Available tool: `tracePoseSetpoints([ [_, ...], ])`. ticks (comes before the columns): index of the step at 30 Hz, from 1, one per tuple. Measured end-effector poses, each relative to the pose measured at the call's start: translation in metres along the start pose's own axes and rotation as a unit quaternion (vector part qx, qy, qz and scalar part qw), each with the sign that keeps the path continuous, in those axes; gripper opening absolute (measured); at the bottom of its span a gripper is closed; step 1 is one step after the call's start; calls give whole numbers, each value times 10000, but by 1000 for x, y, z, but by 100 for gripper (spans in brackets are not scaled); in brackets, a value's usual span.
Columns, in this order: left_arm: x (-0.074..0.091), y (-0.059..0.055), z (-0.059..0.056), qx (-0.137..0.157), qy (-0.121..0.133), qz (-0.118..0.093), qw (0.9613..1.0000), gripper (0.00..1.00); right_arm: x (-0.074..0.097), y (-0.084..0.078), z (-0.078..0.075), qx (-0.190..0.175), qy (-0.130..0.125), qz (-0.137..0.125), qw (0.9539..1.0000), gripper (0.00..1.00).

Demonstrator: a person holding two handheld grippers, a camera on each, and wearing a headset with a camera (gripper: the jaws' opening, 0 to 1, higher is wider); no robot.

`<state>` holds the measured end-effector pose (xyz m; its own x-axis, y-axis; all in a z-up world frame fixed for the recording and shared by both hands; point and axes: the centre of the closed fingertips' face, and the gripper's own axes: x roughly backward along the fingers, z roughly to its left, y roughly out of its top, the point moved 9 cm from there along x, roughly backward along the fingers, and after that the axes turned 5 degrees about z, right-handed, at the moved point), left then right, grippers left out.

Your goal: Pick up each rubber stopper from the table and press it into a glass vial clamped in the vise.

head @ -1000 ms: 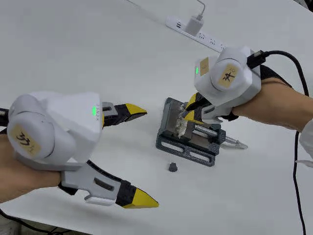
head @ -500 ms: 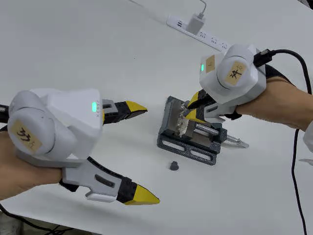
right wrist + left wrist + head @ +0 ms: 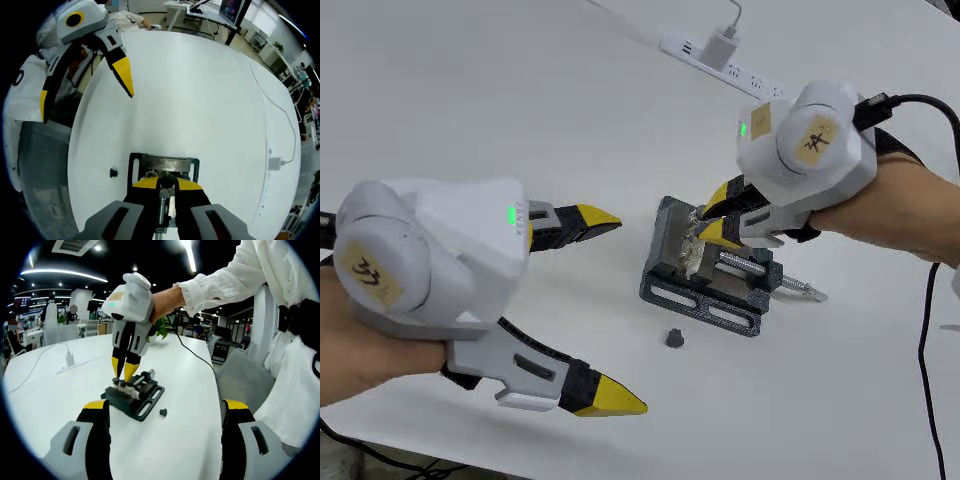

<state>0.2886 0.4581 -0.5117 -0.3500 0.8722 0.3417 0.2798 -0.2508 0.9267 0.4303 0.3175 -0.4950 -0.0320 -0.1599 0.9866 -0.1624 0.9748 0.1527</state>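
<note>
A dark vise (image 3: pixel 705 290) sits mid-table with pale glass vials (image 3: pixel 692 255) clamped in it. My right gripper (image 3: pixel 710 222) stands tips-down over the vials, shut on a dark rubber stopper (image 3: pixel 166 180) between its yellow tips, directly above the vise (image 3: pixel 165 164). Another stopper (image 3: pixel 674 339) lies loose on the table in front of the vise, also seen as a stopper (image 3: pixel 163 412) (image 3: pixel 113 173). My left gripper (image 3: pixel 608 310) hovers wide open to the left, holding nothing. From its view (image 3: pixel 165 405), the right gripper (image 3: pixel 124 371) is pinched over the vise (image 3: pixel 132 396).
A white power strip (image 3: pixel 720 58) with a plugged charger lies at the far edge. A black cable (image 3: pixel 924 330) trails down the right side. A person's white sleeve (image 3: pixel 215 280) reaches in behind the right gripper. White tabletop (image 3: pixel 500 110) spreads around the vise.
My right gripper's body has shifted slightly right and up, while its tips stay over the vials. The left gripper, the vise and the loose stopper have barely moved.
</note>
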Motion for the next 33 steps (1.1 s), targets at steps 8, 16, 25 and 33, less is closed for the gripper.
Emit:
tracePoseSetpoints([
  [8,-1,0,-1,5,-42,15,10000,92,2,-6,-2,-176,52,-123,9998,3],
  [16,-3,1,0,21,-64,5,10000,92,-4,-10,-5,-243,115,-145,9995,3],
  [25,-3,0,0,50,-67,7,10000,91,-9,-13,-7,-237,119,-140,9996,2],
  [33,-4,-1,0,76,-73,-3,9999,91,-9,-10,-3,-238,145,-166,9995,2],
])
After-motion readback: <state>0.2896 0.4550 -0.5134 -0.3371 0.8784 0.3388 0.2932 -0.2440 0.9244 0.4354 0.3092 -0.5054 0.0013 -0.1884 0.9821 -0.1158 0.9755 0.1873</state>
